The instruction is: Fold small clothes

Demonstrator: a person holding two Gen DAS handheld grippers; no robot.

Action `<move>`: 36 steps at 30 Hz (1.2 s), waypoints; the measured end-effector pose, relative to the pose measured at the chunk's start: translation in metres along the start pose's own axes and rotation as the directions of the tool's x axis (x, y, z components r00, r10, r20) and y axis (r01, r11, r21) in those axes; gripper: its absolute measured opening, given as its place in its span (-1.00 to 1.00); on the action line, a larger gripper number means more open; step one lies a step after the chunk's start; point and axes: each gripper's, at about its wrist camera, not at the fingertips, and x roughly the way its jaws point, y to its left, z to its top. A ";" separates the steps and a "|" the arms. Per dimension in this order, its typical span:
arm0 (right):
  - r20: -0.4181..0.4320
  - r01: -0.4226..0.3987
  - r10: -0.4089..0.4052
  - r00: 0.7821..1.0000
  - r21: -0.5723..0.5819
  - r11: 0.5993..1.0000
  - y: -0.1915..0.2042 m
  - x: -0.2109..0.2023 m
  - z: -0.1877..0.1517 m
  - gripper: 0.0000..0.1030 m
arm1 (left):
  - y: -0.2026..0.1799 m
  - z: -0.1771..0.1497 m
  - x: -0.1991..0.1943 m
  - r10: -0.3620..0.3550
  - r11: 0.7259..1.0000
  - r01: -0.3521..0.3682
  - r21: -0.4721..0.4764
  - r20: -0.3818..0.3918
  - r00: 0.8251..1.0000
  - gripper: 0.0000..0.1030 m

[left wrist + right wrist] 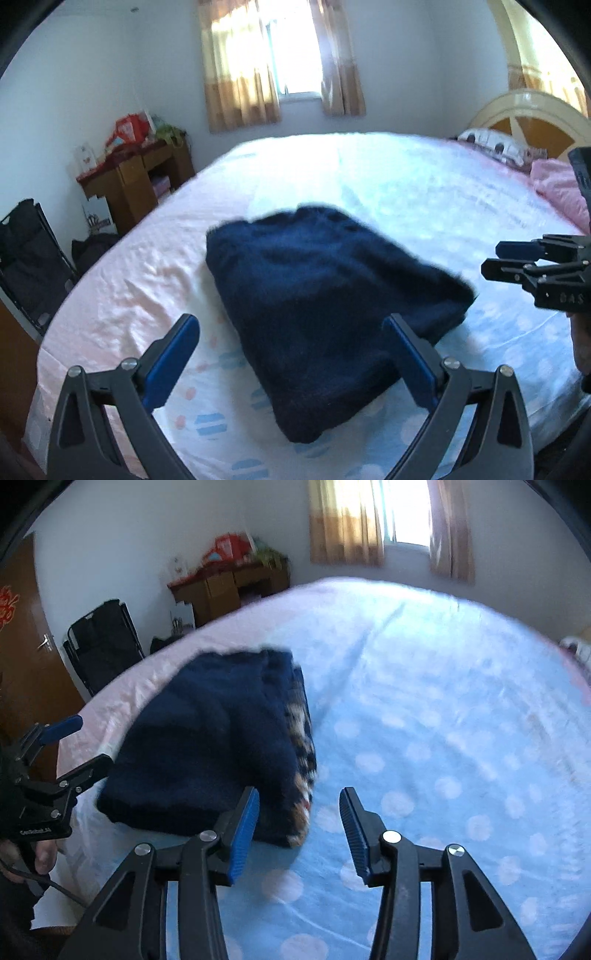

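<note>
Left gripper (291,328) and right gripper (299,805) jaws spread, empty, beside folded navy sweater (325,295)

The left wrist view looks forward and down from low over the near edge of the bed (332,173), between the spread fingers of the left gripper (291,332), facing the curtained window (291,48) and taking in the right gripper (498,258) at its right margin. The right wrist view sits equally close above the bed (443,701), angled toward the same window (406,513), with the left gripper (81,742) at its left edge. Both share the folded navy sweater (325,295) (207,738), the wooden desk (136,177) (229,587) and the black folding chair (29,254) (103,646).
</note>
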 end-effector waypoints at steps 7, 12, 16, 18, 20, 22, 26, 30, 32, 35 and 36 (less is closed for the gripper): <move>0.163 0.119 -0.103 0.981 -0.093 0.988 0.042 -0.068 0.010 0.30 | 0.000 0.019 -0.046 0.014 1.000 -0.012 -0.011 0.136 0.991 0.97; 0.174 0.147 -0.131 0.976 -0.080 0.986 0.051 -0.086 0.010 0.31 | -0.002 0.025 -0.065 0.043 0.999 -0.040 -0.021 0.208 0.977 0.99; 0.193 0.180 -0.163 0.968 -0.073 0.981 0.052 -0.098 0.009 0.32 | -0.003 0.026 -0.069 0.043 0.999 -0.036 -0.037 0.223 0.974 1.00; 0.195 0.190 -0.173 0.965 -0.071 0.979 0.051 -0.102 0.009 0.32 | -0.004 0.026 -0.066 0.048 0.998 -0.040 -0.038 0.219 0.975 1.00; 0.196 0.190 -0.174 0.965 -0.064 0.980 0.052 -0.104 0.007 0.32 | -0.006 0.025 -0.067 0.051 0.998 -0.044 -0.038 0.215 0.975 1.00; 0.194 0.188 -0.173 0.966 -0.060 0.980 0.052 -0.104 0.007 0.32 | -0.008 0.024 -0.067 0.051 0.998 -0.044 -0.035 0.212 0.976 1.00; 0.190 0.190 -0.176 0.966 -0.056 0.980 0.053 -0.100 0.007 0.32 | -0.010 0.023 -0.067 0.051 0.998 -0.044 -0.035 0.210 0.976 1.00; 0.183 0.198 -0.186 0.965 -0.049 0.979 0.052 -0.099 0.005 0.32 | -0.010 0.021 -0.067 0.052 0.998 -0.044 -0.043 0.208 0.977 1.00; 0.180 0.203 -0.192 0.965 -0.045 0.978 0.051 -0.098 0.005 0.32 | -0.009 0.021 -0.067 0.056 0.998 -0.047 -0.049 0.210 0.976 1.00; 0.179 0.207 -0.197 0.964 -0.042 0.977 0.050 -0.098 0.004 0.32 | -0.009 0.020 -0.068 0.060 0.997 -0.050 -0.053 0.209 0.976 1.00; 0.177 0.207 -0.197 0.964 -0.042 0.977 0.051 -0.097 0.004 0.32 | -0.009 0.020 -0.068 0.062 0.997 -0.051 -0.054 0.209 0.976 1.00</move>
